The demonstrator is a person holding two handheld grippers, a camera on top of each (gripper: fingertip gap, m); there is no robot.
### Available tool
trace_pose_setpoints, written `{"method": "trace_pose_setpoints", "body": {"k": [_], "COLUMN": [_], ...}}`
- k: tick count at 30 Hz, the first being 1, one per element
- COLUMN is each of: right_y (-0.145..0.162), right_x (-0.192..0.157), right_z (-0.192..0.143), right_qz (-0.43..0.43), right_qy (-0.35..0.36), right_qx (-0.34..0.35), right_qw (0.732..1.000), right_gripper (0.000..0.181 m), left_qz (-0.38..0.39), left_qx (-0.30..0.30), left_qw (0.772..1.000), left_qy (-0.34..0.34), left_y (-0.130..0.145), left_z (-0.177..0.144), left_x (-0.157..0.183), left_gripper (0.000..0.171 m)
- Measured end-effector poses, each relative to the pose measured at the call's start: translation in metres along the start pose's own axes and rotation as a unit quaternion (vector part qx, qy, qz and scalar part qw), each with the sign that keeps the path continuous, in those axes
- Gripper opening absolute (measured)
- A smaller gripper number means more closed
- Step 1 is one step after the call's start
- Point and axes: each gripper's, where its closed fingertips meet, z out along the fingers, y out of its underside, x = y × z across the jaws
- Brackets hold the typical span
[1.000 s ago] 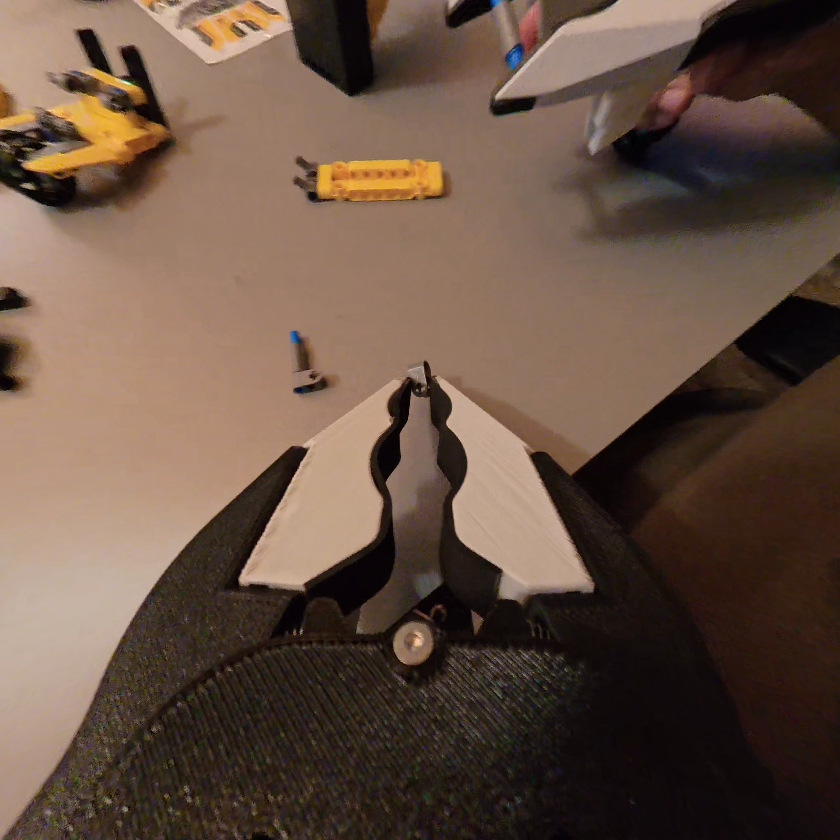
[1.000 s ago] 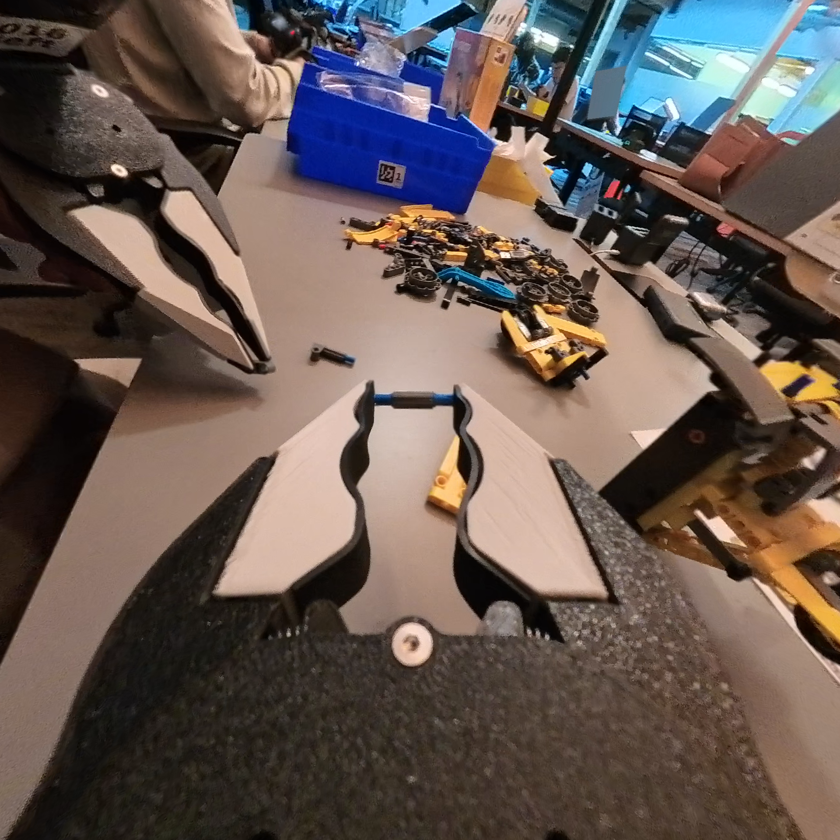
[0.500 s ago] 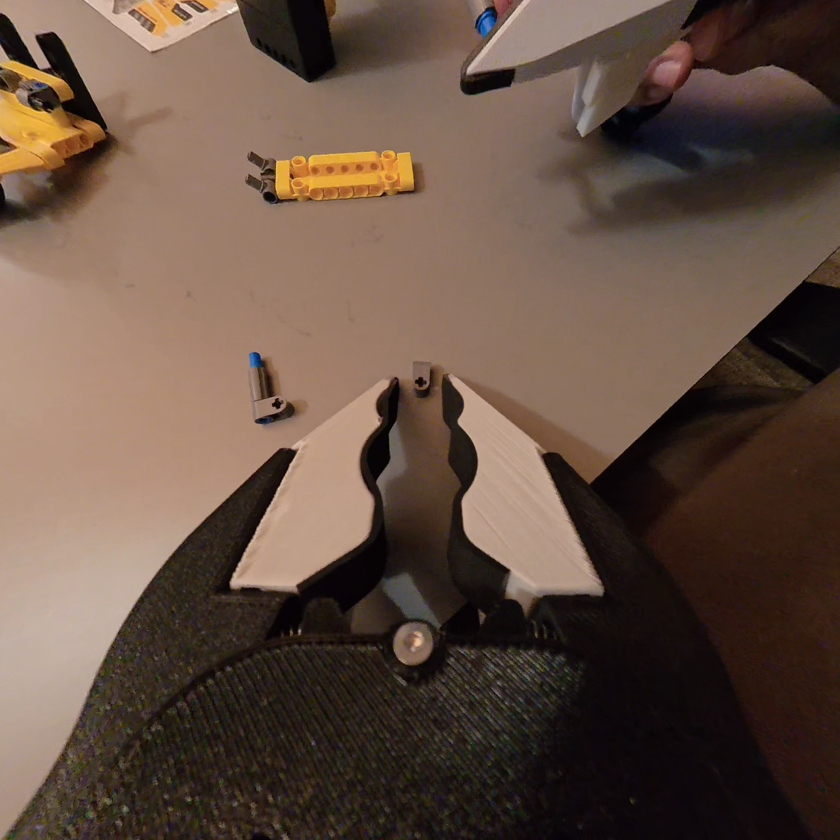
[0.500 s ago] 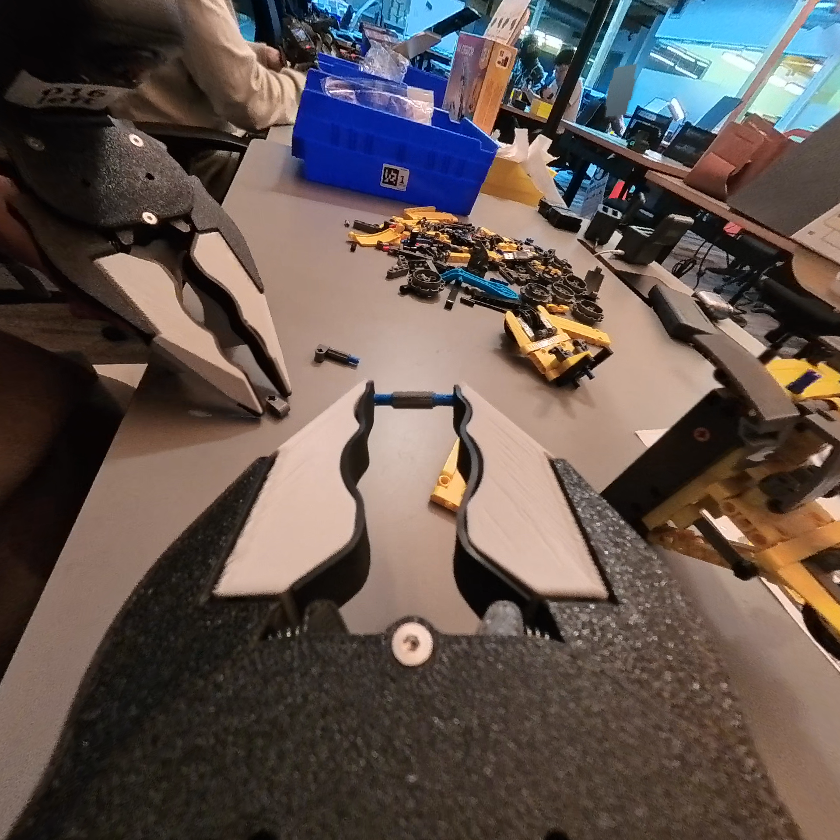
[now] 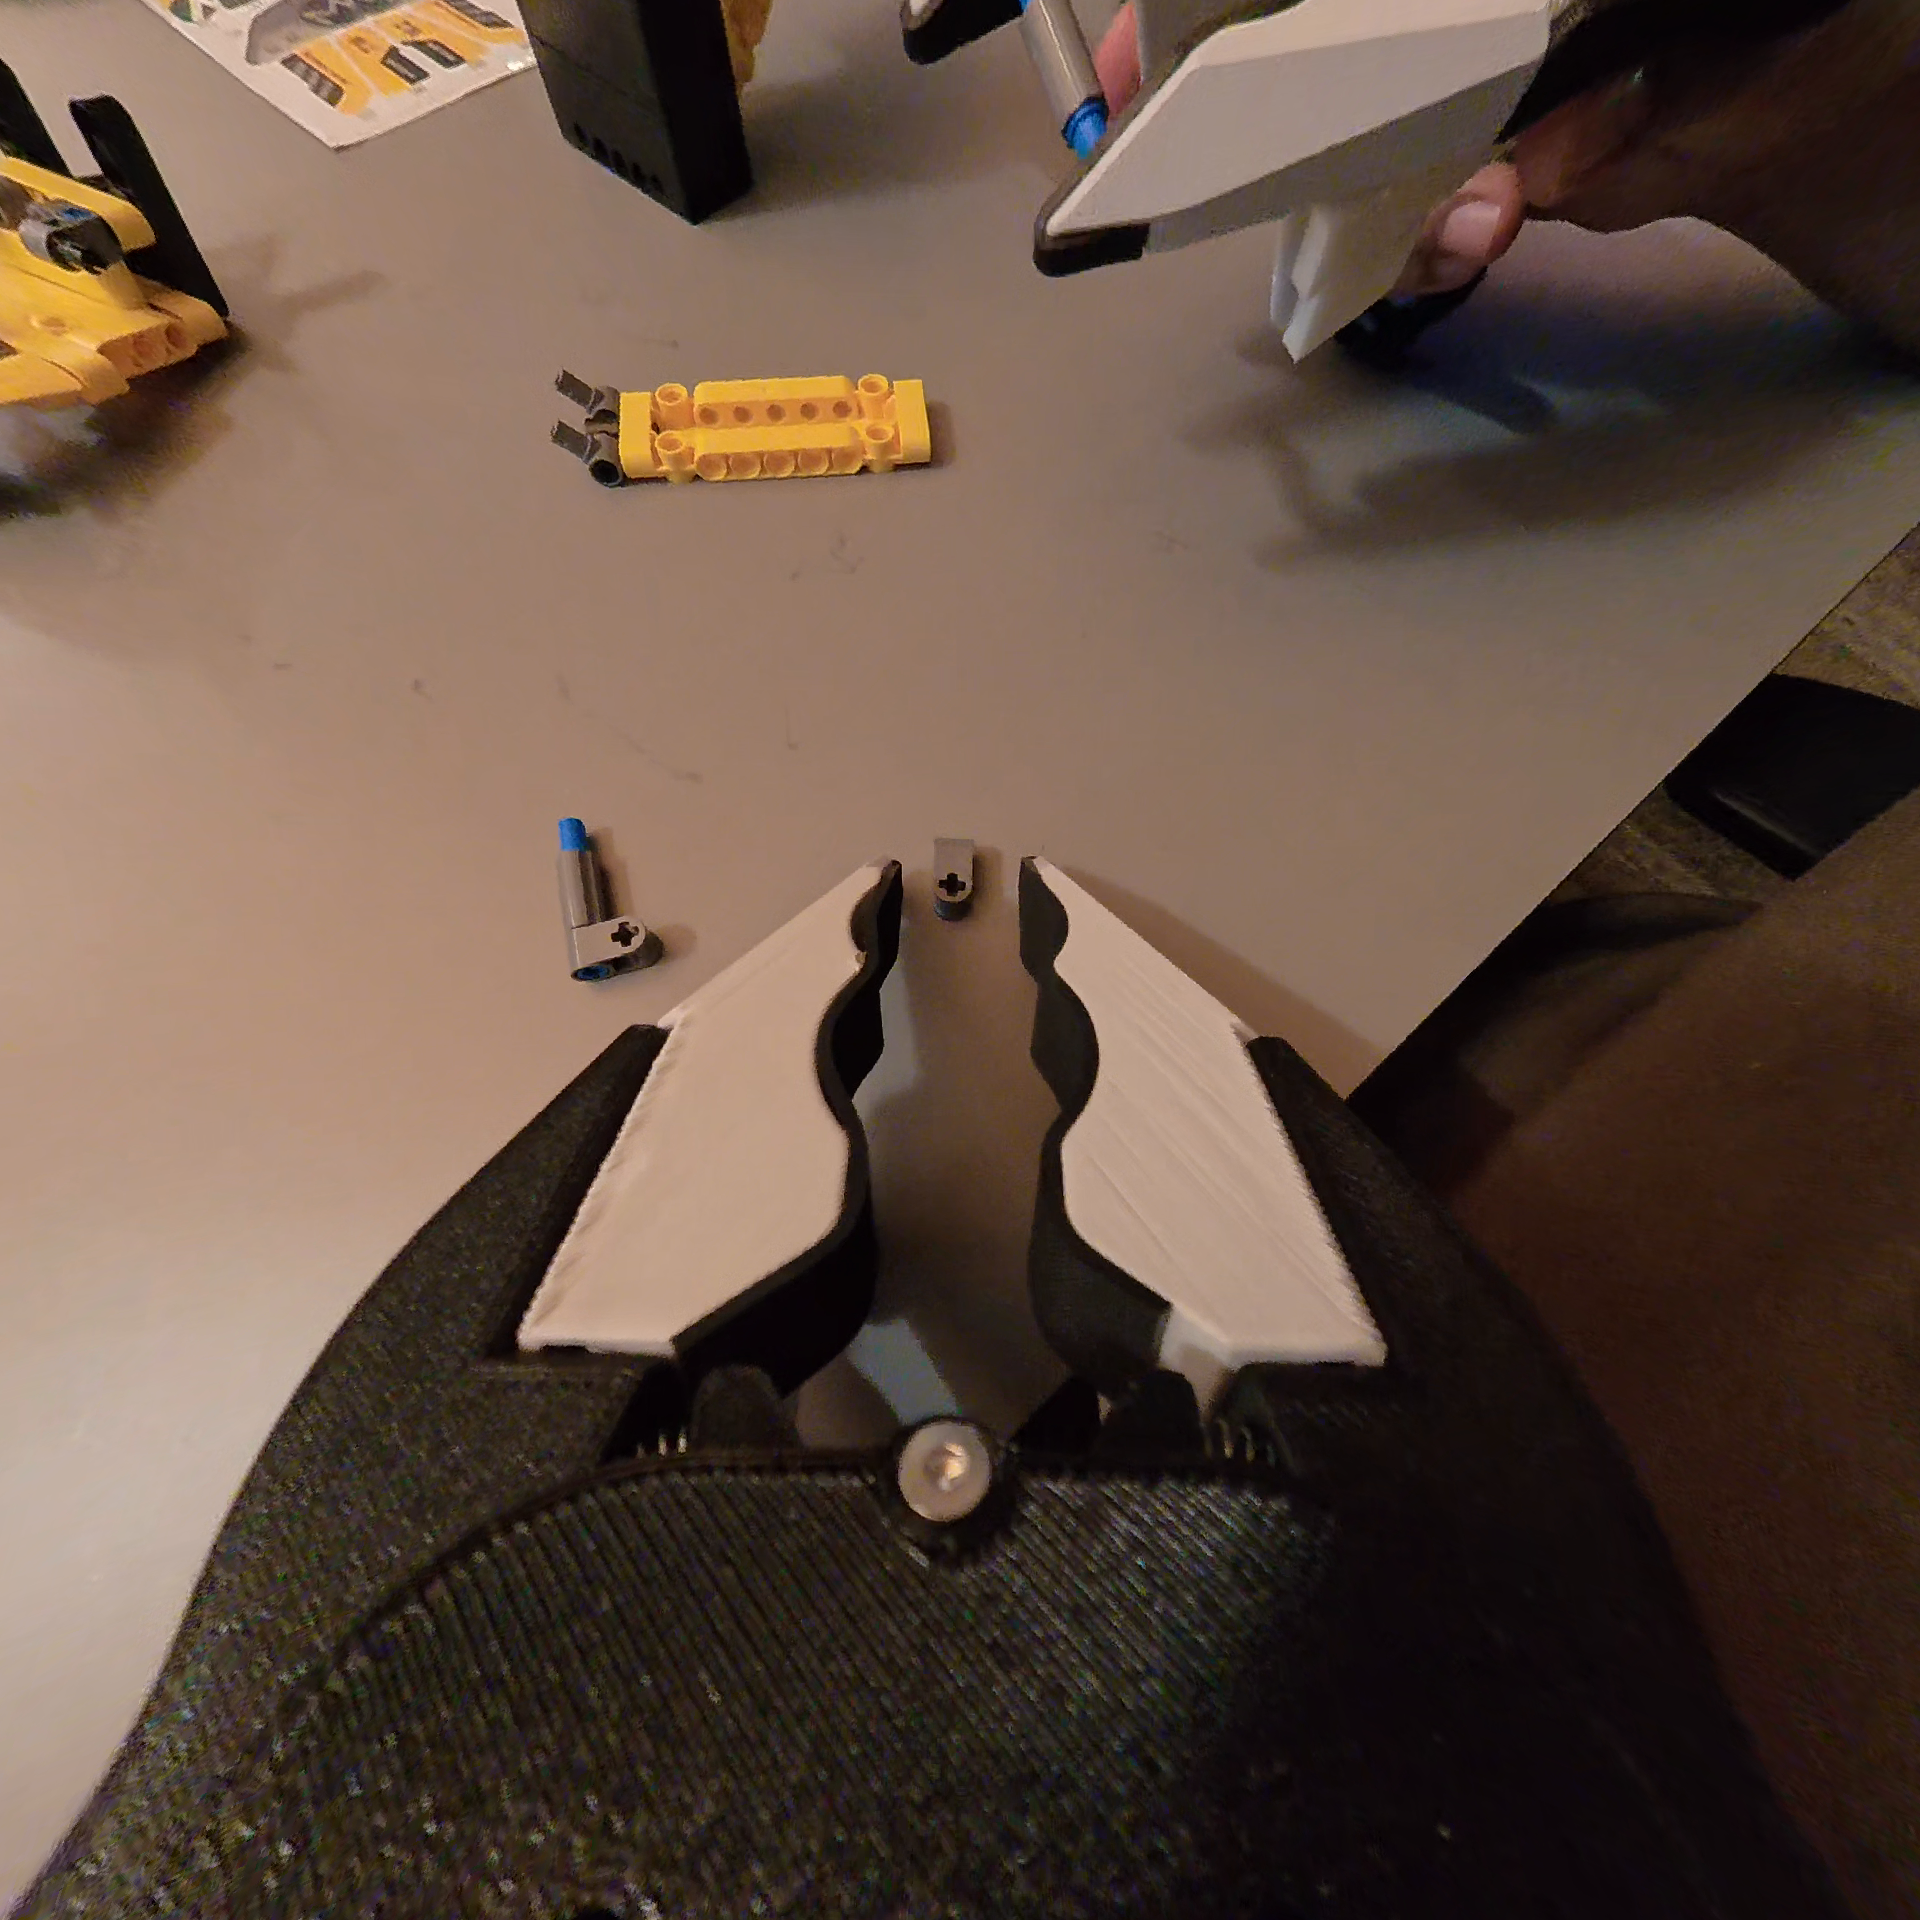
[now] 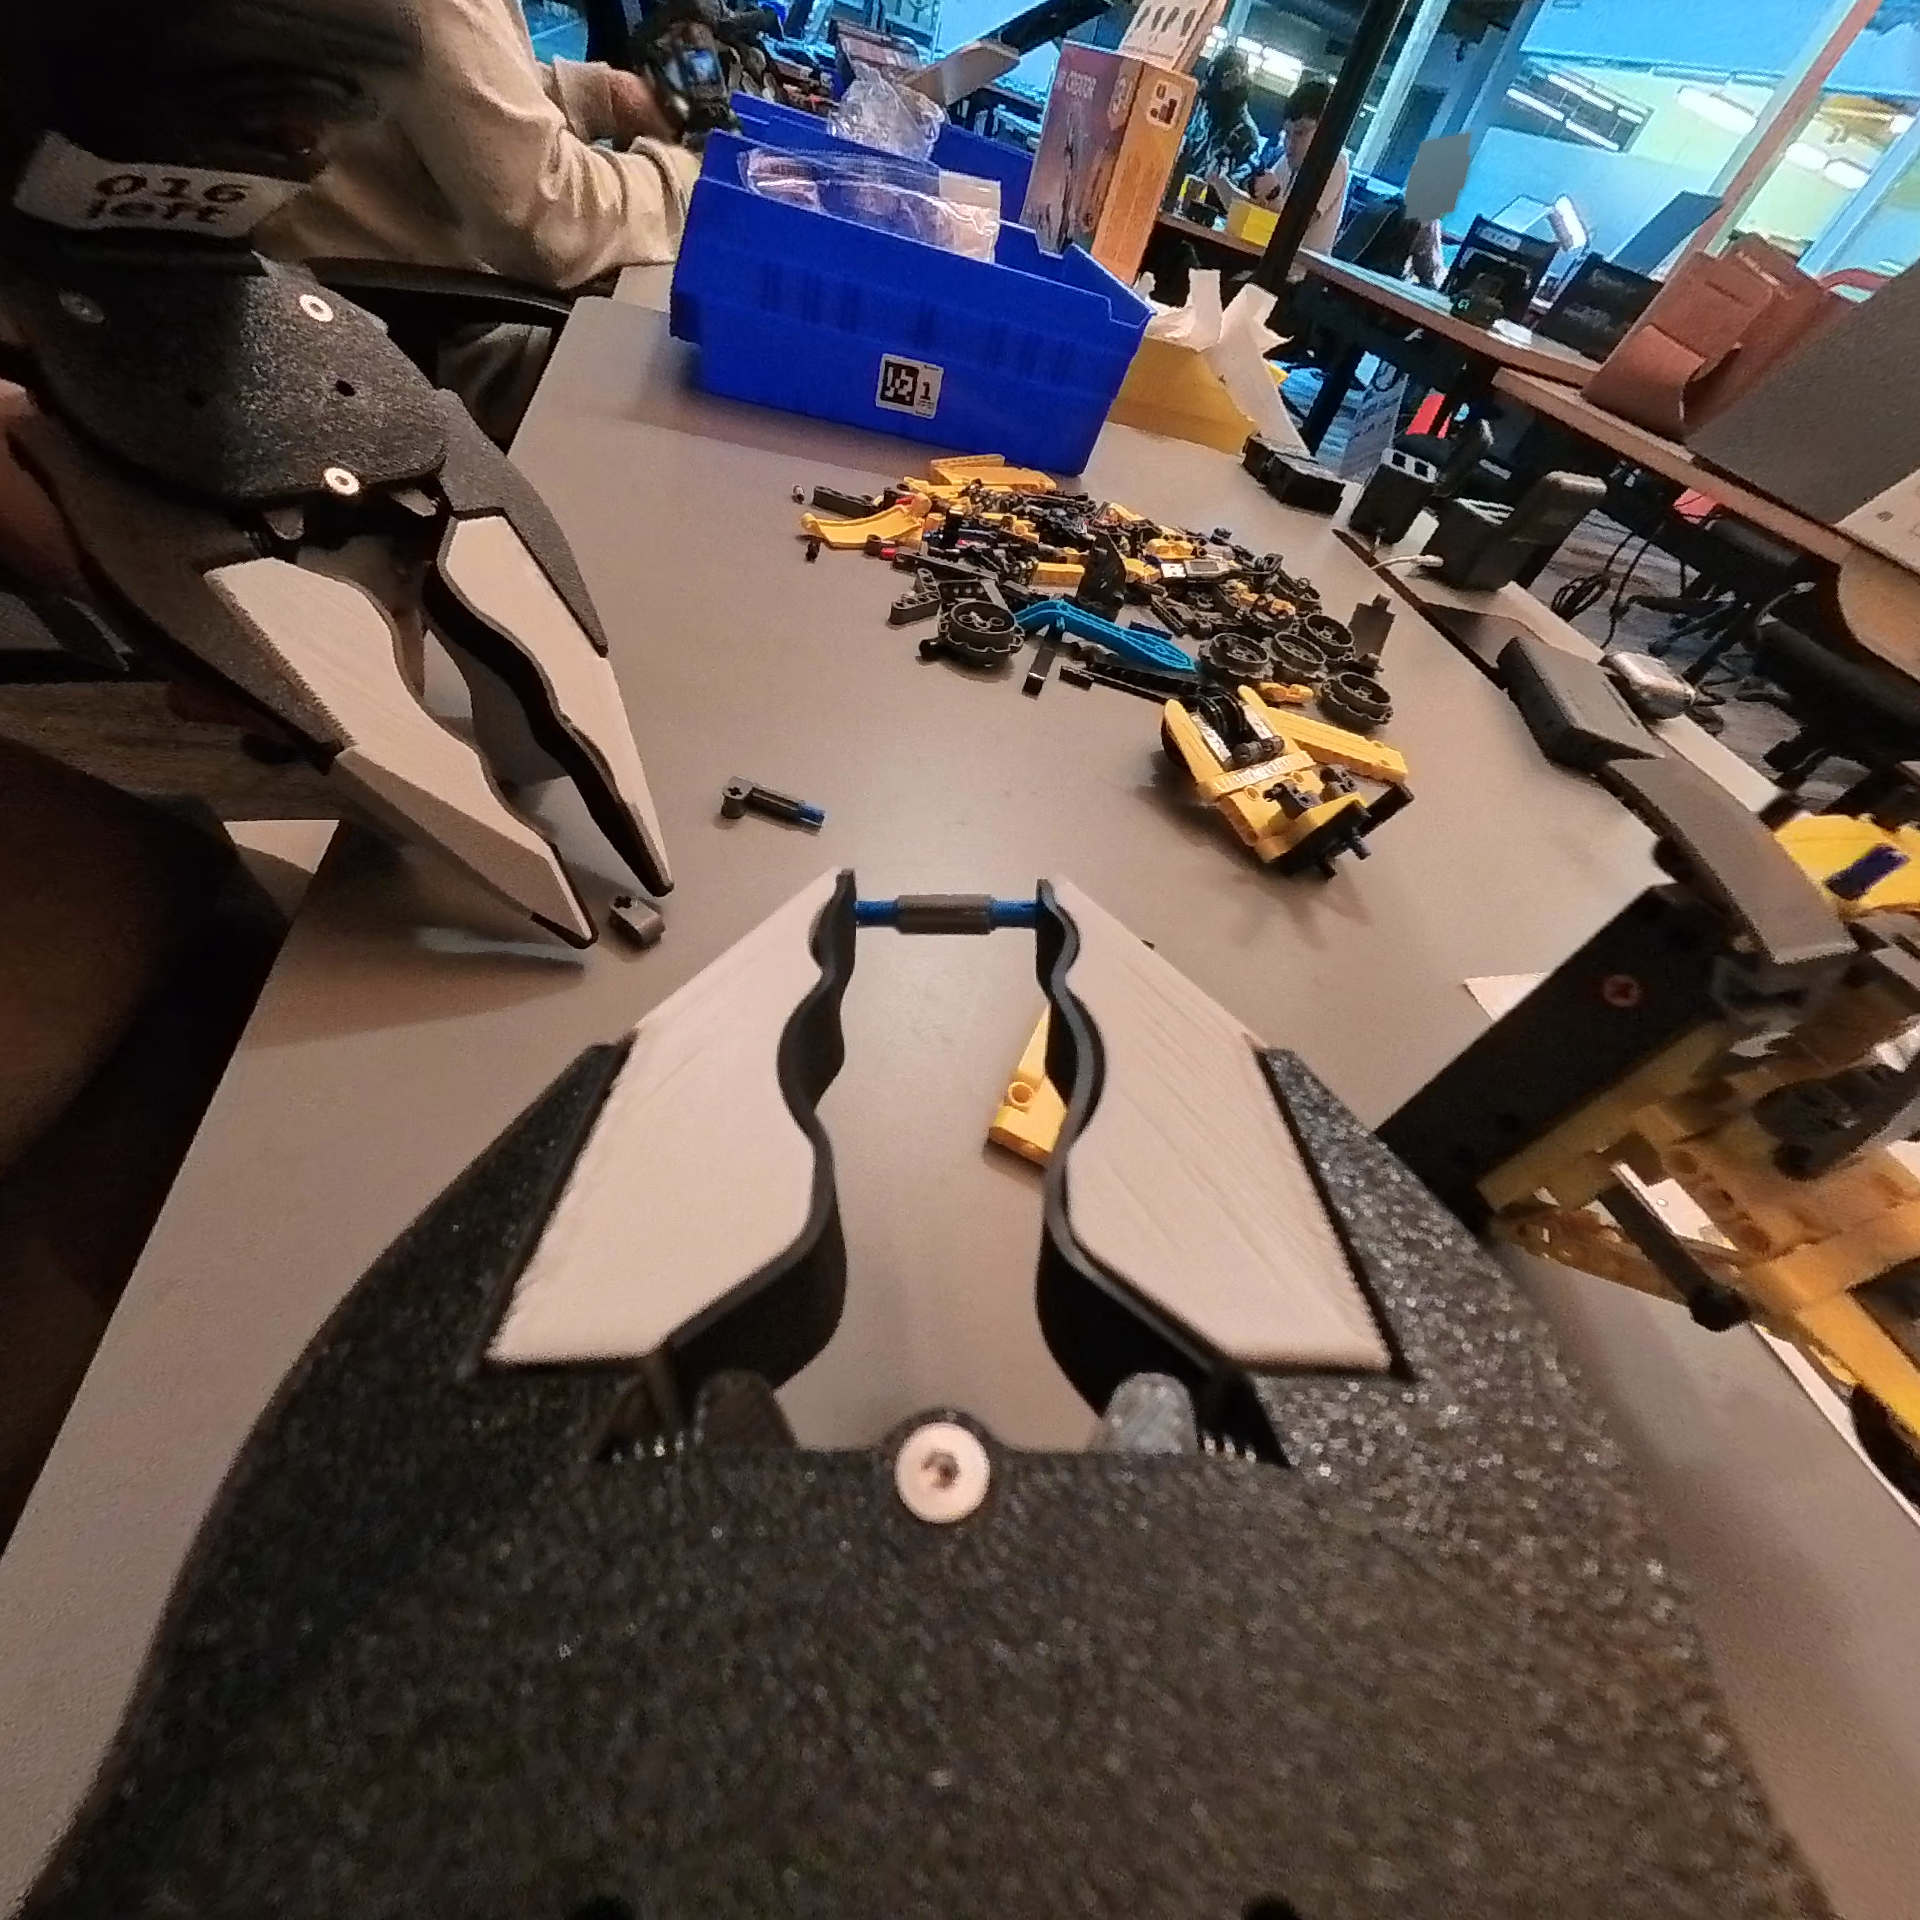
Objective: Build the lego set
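My left gripper is open, its tips low over the grey table near the edge. A small grey connector lies loose on the table between the tips. It also shows in the right wrist view, under the left gripper. A grey pin with a blue tip on an elbow piece lies to the left. My right gripper is shut on a dark pin with blue ends, held crosswise above the table. In the left wrist view the right gripper hovers at the far right.
A yellow holed panel lies mid-table. A black block, an instruction sheet and a yellow model stand beyond. A parts pile, a blue bin and a small yellow assembly lie ahead. The table edge runs to the right. The gap from one gripper's tips to the other's is roughly 11 cm. Measured from the fingertips, the black block is 15 cm or so from the right gripper and 20 cm from the left.
My left gripper was shut on the small grey connector; it has opened and left the connector on the table, then opened wider. The right gripper still holds its pin.
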Motion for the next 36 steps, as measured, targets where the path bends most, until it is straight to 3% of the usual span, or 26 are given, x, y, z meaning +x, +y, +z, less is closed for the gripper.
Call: {"method": "trace_pose_setpoints", "body": {"k": [9, 20, 36], "right_y": [0.002, 0.002, 0.001], "right_x": [-0.002, -0.003, -0.003], "right_z": [0.001, 0.001, 0.001], "right_qz": [0.006, 0.006, 0.000], "right_qy": [-0.015, -0.015, -0.013], "right_qx": [-0.006, -0.006, -0.005], "right_qw": [1.000, 1.000, 1.000], "right_gripper": [0.034, 0.034, 0.034], "left_qz": [-0.007, -0.145, -0.137], "left_qx": [0.000, 0.032, 0.021], "left_qw": [1.000, 0.988, 0.990], "left_qy": [-0.008, 0.049, 0.009], "left_y": [0.000, -0.007, -0.005], "left_z": [0.000, -0.006, -0.011], "left_x": [-0.004, -0.010, -0.025], "left_gripper": [0.011, 0.003, 0.003]}}
